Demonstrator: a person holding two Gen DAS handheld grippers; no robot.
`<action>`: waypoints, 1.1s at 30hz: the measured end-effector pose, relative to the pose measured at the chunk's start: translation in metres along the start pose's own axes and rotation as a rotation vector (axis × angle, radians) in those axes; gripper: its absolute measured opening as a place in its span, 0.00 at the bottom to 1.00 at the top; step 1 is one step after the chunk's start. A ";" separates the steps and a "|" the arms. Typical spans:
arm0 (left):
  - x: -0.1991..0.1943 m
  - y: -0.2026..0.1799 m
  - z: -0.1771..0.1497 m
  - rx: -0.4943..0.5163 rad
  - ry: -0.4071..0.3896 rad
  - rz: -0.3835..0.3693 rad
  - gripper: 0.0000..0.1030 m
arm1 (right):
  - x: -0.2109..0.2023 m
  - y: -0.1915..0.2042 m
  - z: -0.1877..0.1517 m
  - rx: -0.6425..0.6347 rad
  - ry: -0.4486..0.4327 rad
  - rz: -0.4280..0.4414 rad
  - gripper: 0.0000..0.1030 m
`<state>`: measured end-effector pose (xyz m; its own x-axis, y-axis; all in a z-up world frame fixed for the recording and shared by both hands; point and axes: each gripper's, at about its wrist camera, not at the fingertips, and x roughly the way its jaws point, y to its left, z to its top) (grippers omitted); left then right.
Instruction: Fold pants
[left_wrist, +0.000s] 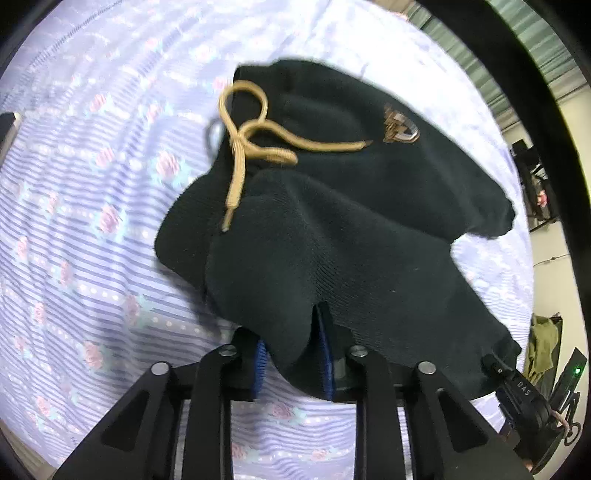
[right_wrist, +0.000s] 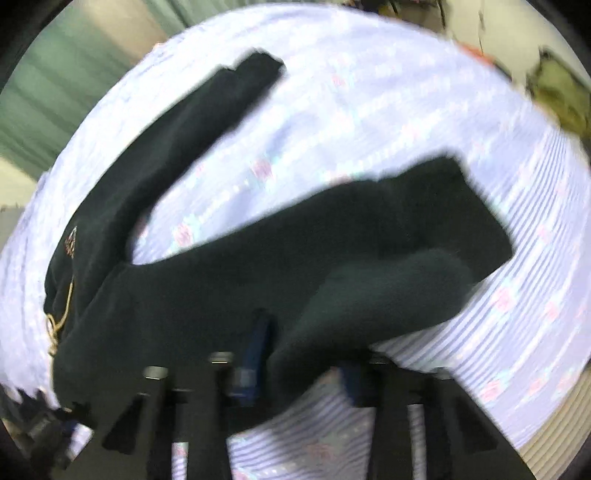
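We see the left gripper (left_wrist: 291, 363) clamped on a bunched fold of the dark pants (left_wrist: 332, 221), fabric squeezed between the blue finger pads (left_wrist: 260, 363), jaws narrow with cloth filling the gap. Right gripper (right_wrist: 301, 373) also grips the pants (right_wrist: 258, 266), a thick wad of cloth between its blue pads (right_wrist: 255, 354); that view is motion-blurred, so edges are soft, but the cloth clearly sits between the fingers.

Pants lie on a lavender striped bedsheet (left_wrist: 92, 221) with pink flower print, partly lifted at both gripped spots. Tan drawstring (left_wrist: 255, 147) tied in a loose bow rests on the waistband area, one end trailing toward the left gripper. A small gold logo (left_wrist: 400, 125) shows on the fabric beyond it.

Left view only: drawstring bow in detail, waist end of the pants, the other gripper (left_wrist: 524, 391) at the lower right edge pinching the same fabric, an olive cloth (left_wrist: 543, 347) off the bed.

Right view only: both pant legs (right_wrist: 177, 147) spread apart in a V across the sheet (right_wrist: 369, 110), cuffs away from the camera; drawstring (right_wrist: 59, 317) just a thin tan line at far left. Greenish wall (right_wrist: 74, 74) behind the bed.
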<state>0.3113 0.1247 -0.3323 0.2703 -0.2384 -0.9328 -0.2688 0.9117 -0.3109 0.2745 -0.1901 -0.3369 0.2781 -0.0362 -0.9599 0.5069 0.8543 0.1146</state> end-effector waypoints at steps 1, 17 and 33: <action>-0.008 -0.001 -0.001 0.013 -0.012 0.002 0.19 | -0.010 0.003 0.001 -0.015 -0.015 0.007 0.21; -0.056 0.021 -0.062 0.058 0.060 0.109 0.15 | -0.121 -0.006 -0.057 -0.208 0.026 0.029 0.15; -0.065 -0.020 0.060 -0.116 -0.179 0.044 0.13 | -0.070 0.050 0.098 -0.080 -0.172 0.121 0.14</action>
<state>0.3547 0.1423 -0.2543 0.4134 -0.1262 -0.9018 -0.3860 0.8727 -0.2991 0.3606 -0.1953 -0.2392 0.4713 -0.0131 -0.8819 0.3971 0.8960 0.1989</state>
